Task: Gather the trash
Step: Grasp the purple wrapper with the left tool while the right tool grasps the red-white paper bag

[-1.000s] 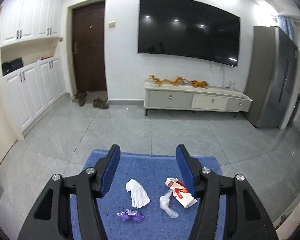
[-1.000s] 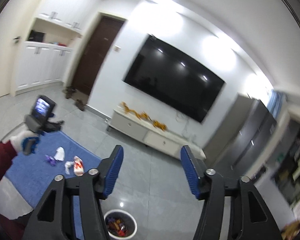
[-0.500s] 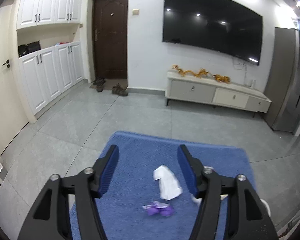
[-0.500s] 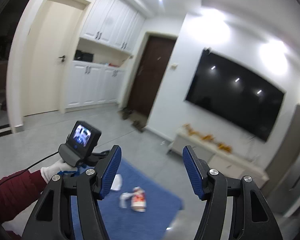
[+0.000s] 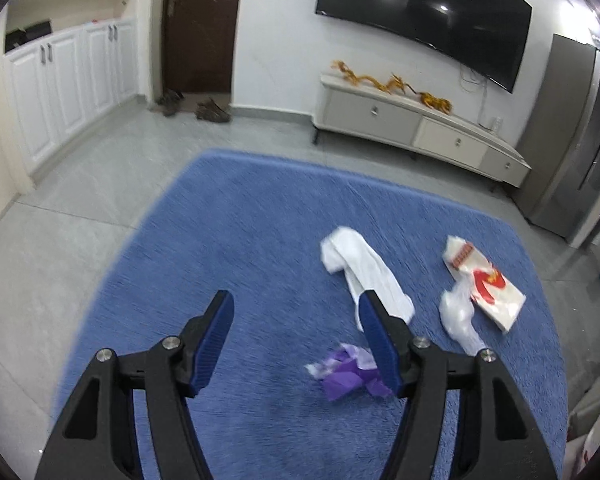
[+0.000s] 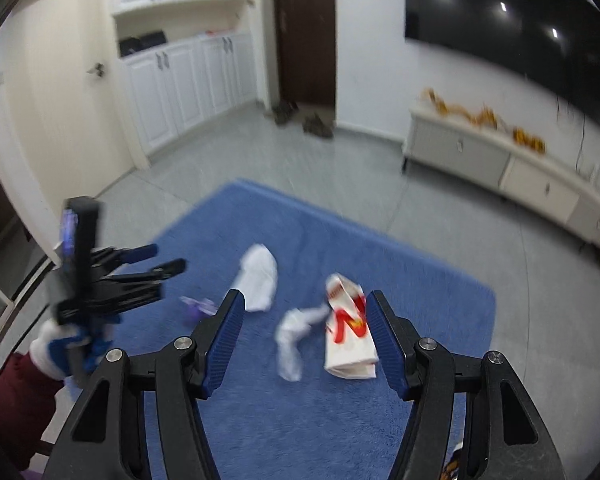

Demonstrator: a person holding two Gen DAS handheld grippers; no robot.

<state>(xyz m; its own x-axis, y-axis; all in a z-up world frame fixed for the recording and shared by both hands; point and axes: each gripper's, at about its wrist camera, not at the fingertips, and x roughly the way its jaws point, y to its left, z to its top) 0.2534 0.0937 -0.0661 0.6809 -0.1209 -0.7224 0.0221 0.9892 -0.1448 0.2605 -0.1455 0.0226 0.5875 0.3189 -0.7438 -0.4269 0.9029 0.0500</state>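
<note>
Left gripper [image 5: 296, 338]: fingers spread wide, nothing held, hovering above the blue rug [image 5: 240, 232]; its right finger overlaps the purple wrapper [image 5: 346, 374] and the lower end of the white tissue [image 5: 360, 268].
Right gripper [image 6: 304, 338]: fingers wide apart, empty, over the rug's near half.
Trash: all four pieces lie on the rug; clear plastic scrap [image 6: 294, 340] touching the red-and-white paper bag [image 6: 348, 336], tissue just beside, wrapper nearer the left gripper.
Hidden: bag's right edge behind the right gripper's finger; wrapper blurred in the right view, probably crumpled foil or plastic.
Edges: bag near the rug's right border; grey tile floor [image 5: 60, 240] surrounds the rug.
Open room: bare rug left of the tissue; TV cabinet [image 5: 412, 128] well apart.
</note>
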